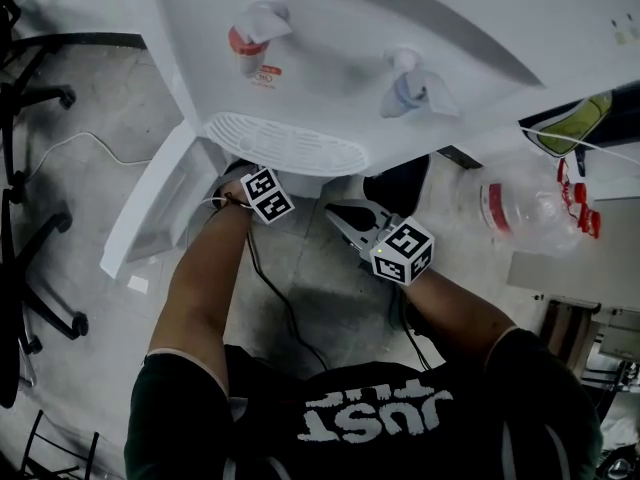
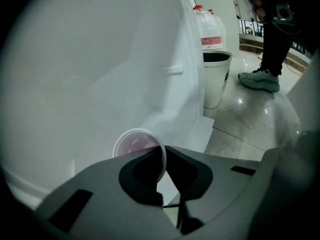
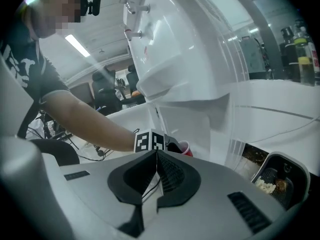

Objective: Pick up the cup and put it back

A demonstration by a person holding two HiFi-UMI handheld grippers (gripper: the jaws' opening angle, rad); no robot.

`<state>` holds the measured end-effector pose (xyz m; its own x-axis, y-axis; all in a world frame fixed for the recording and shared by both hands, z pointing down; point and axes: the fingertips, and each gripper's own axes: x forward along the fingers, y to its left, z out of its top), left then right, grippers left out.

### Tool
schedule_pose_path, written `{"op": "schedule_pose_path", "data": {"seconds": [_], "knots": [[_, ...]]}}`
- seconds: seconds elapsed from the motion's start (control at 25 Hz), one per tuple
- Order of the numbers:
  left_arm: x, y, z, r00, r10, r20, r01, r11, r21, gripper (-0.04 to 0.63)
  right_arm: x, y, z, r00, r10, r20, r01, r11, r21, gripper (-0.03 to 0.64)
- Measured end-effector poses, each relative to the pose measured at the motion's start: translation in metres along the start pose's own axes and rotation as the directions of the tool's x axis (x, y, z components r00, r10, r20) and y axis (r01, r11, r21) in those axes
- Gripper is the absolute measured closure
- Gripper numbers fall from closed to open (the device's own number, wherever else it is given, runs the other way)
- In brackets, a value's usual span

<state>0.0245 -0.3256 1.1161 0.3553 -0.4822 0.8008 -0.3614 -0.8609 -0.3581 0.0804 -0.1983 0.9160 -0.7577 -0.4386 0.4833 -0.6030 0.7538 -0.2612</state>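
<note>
The cup [image 2: 136,143], red outside and white inside, lies tilted with its mouth toward the left gripper view, close to the white front of the water dispenser [image 2: 90,74]. My left gripper [image 2: 164,156] is shut on the cup's rim, one pad inside and one outside. In the right gripper view the red cup [image 3: 184,148] peeks out beside the left gripper's marker cube [image 3: 150,141], below the drip tray. In the head view that cube [image 1: 266,194] sits under the drip tray [image 1: 285,146], which hides the jaws and cup. My right gripper [image 3: 156,155] is shut and holds nothing.
The dispenser has a red tap [image 1: 250,40] and a blue tap [image 1: 405,88]. A clear water bottle [image 1: 528,208] lies at the right, office chairs [image 1: 30,218] stand at the left, and cables [image 1: 290,313] run over the floor. A white bin [image 2: 216,79] and a bystander's shoe [image 2: 260,79] are beyond.
</note>
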Motion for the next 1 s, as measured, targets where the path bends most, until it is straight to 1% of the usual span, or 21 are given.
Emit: {"op": "schedule_pose_path", "data": {"seconds": [0.08,0.2,0.32,0.44,0.56,0.68,0.84,1.0], "knots": [[-0.006,-0.007,-0.004,1.0,-0.008,0.008,0.008,1.0,-0.002,0.572,0.005,0.005,0.004,1.0,0.021,-0.001,-0.021,1.0,-0.019,0.583],[-0.029,-0.016,-0.005,0.999,-0.014,0.031,0.015,1.0,-0.007,0.572,0.015,0.012,0.01,0.998,0.058,-0.009,-0.058,0.997,-0.05,0.583],[-0.055,-0.024,-0.008,0.999,-0.004,0.046,0.005,1.0,-0.01,0.572,0.03,0.023,0.019,0.993,0.114,-0.019,-0.116,0.99,-0.084,0.583],[-0.087,-0.032,-0.009,0.998,0.018,0.054,-0.016,0.999,-0.039,0.572,0.041,0.044,0.027,0.979,0.195,-0.053,-0.2,0.973,-0.115,0.583],[-0.128,-0.037,-0.004,0.998,0.035,0.048,-0.031,0.997,-0.075,0.572,0.042,0.068,0.037,0.96,0.265,-0.096,-0.275,0.955,-0.113,0.583],[-0.176,-0.043,0.014,0.999,0.036,0.036,-0.032,0.993,-0.111,0.572,0.029,0.092,0.062,0.942,0.312,-0.125,-0.325,0.94,-0.101,0.583],[-0.249,-0.049,0.048,0.999,0.029,0.016,-0.026,0.984,-0.177,0.572,-0.01,0.13,0.107,0.922,0.354,-0.157,-0.371,0.924,-0.093,0.583],[-0.335,-0.035,0.103,0.998,0.036,0.05,-0.022,0.966,-0.257,0.572,-0.067,0.169,0.163,0.903,0.387,-0.186,-0.412,0.903,-0.121,0.583]]}}
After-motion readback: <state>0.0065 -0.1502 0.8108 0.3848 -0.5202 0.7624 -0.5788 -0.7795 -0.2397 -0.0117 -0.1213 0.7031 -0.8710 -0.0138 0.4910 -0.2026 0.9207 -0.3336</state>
